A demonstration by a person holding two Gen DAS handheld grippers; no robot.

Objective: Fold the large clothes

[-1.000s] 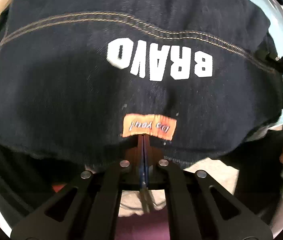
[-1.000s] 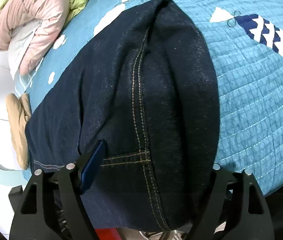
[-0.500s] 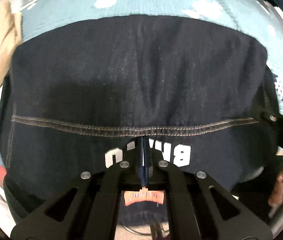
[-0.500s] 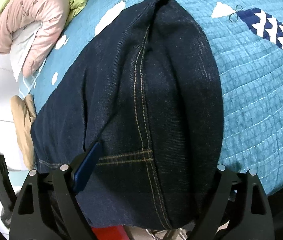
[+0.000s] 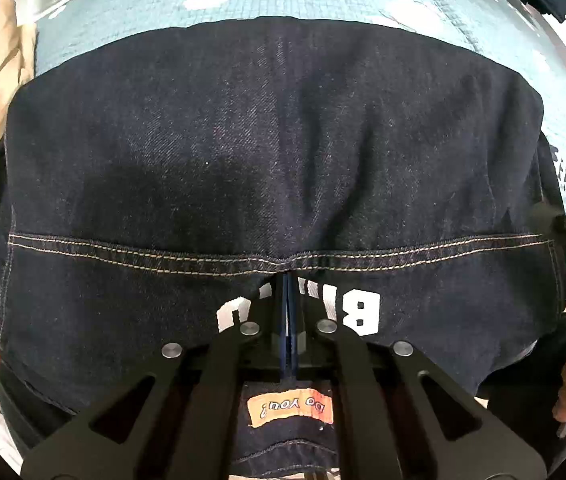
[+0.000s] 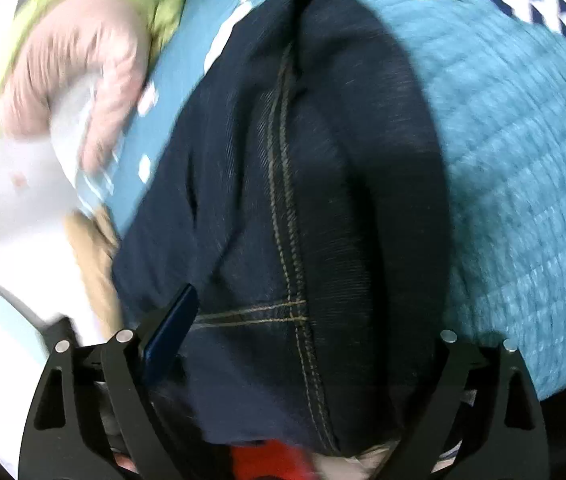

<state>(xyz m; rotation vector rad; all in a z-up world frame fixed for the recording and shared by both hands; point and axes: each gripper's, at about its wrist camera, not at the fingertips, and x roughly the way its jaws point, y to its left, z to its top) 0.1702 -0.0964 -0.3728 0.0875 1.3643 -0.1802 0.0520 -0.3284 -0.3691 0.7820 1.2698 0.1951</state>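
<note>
Dark navy denim jeans (image 5: 275,152) are lying folded across the blue quilt, filling most of the left wrist view from 9 to 3 o'clock. A tan double-stitched seam (image 5: 203,254) is running straight across them; below it, toward 6 o'clock, white block letters (image 5: 359,312) and an orange label (image 5: 289,408) are showing upside down. In the blurred right wrist view the jeans (image 6: 303,200) are bulging up in a rounded fold, stitching running from 12 to 6 o'clock

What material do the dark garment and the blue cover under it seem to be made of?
Dark garment: likely denim, matte dark indigo; a diagonal twill weave and tan double topstitching show. Blue cover: probably quilted cotton or similar, matte; stitched rows cross it, but motion blur hides the weave.
</note>
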